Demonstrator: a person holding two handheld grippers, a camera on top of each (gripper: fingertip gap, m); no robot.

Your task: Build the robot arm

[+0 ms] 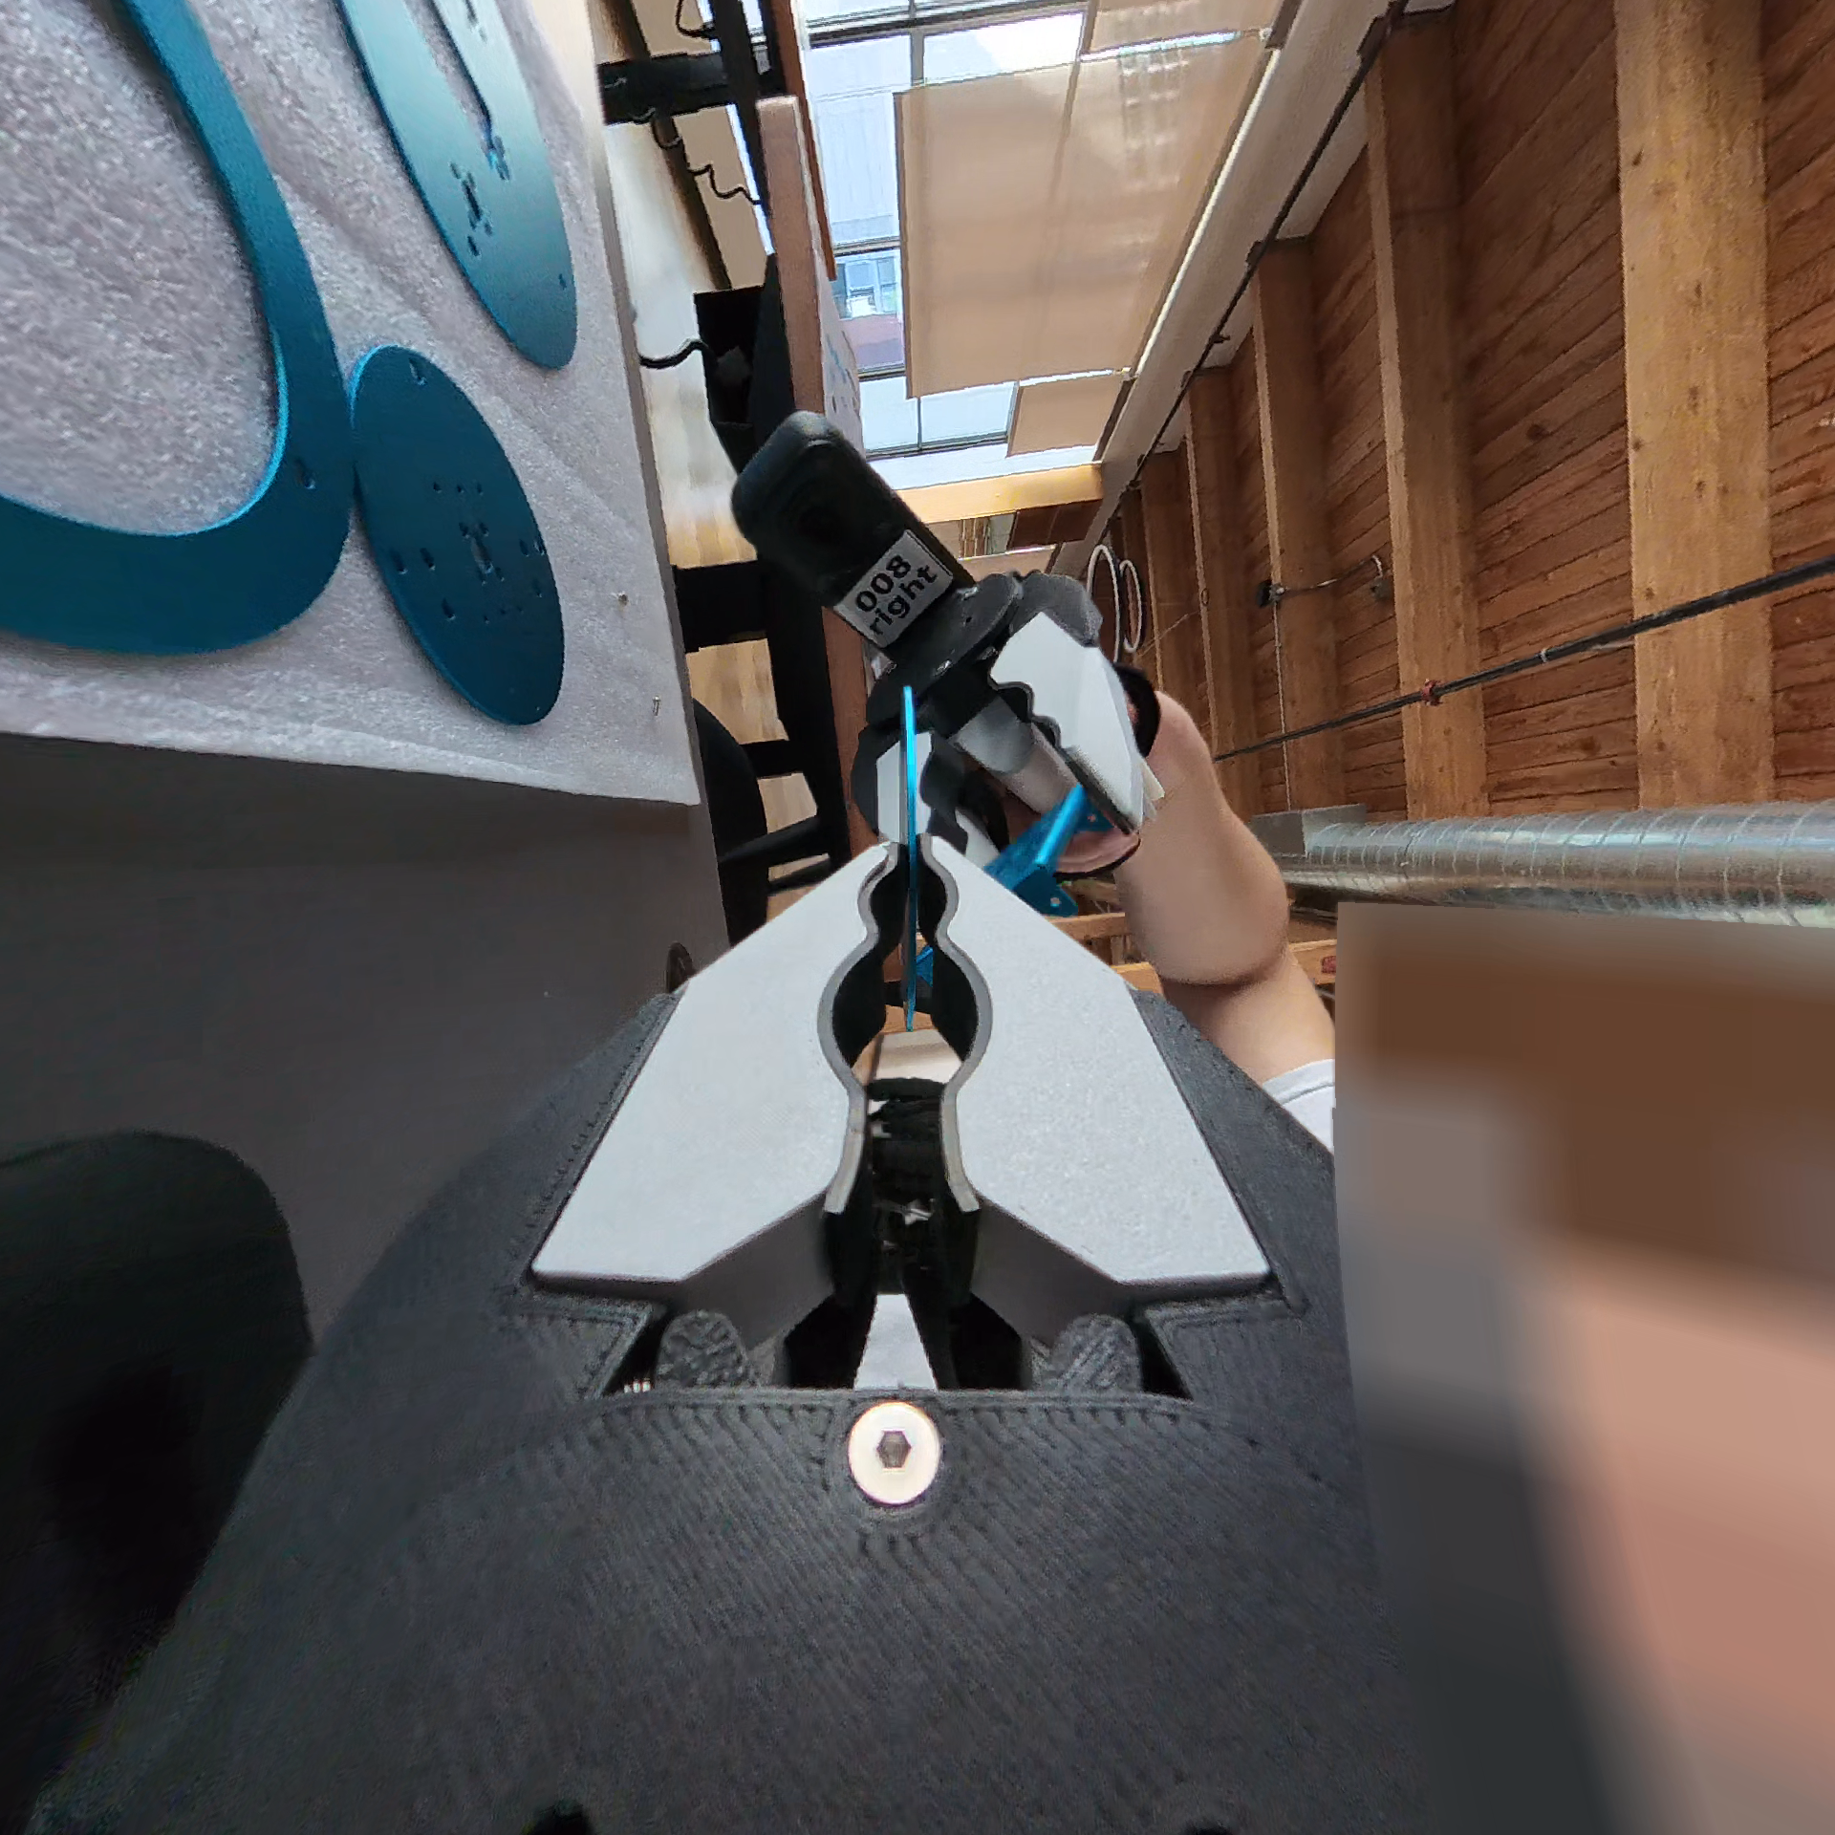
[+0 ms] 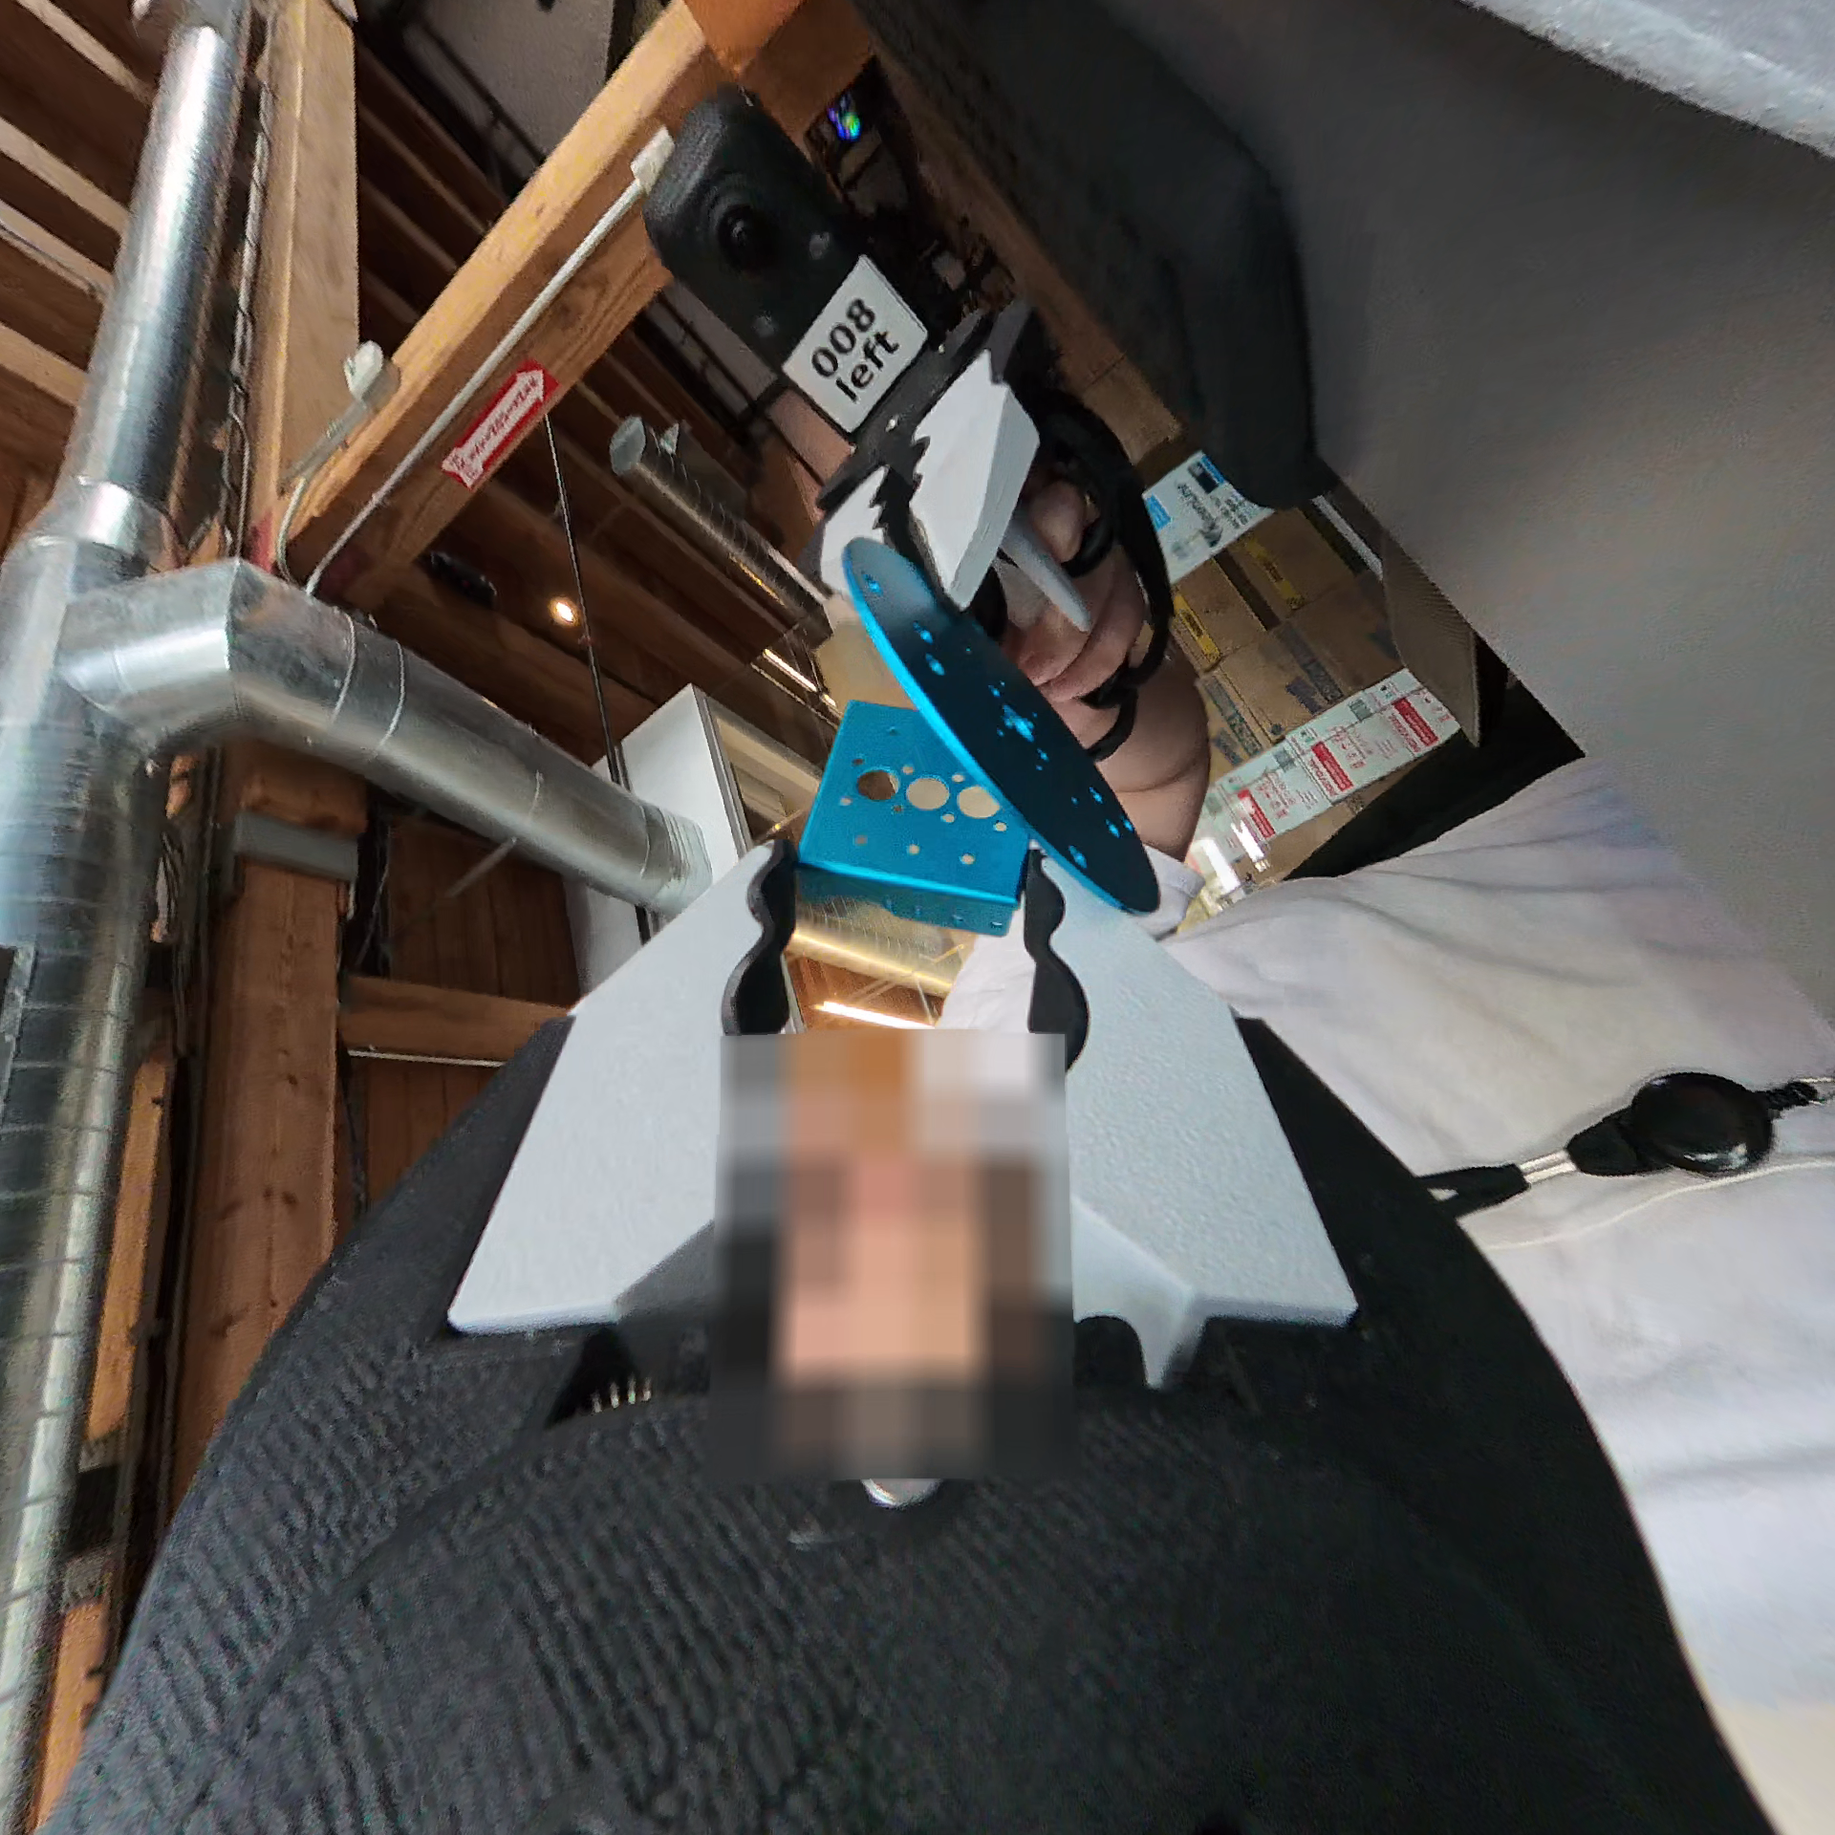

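Disc [image 1: 909, 794] edge beside bracket [image 2: 909, 844], midair

The left gripper [image 1: 916, 864] is raised and tipped steeply upward, its two pale fingers [image 1: 755, 1072] drawn almost together at the tips with only a thin slit between them. The right gripper [image 2: 909, 894] is lifted likewise, its fingers [image 2: 635, 1122] standing apart by a moderate gap. The two grippers face each other, tips close, the right one lying just beyond the left one's tips. A bare hand [image 2: 1082, 635] wraps the left gripper's black handle, forearm running down behind it. Another bare forearm [image 1: 1201, 874] backs the right gripper, a white sleeve at its lower end.
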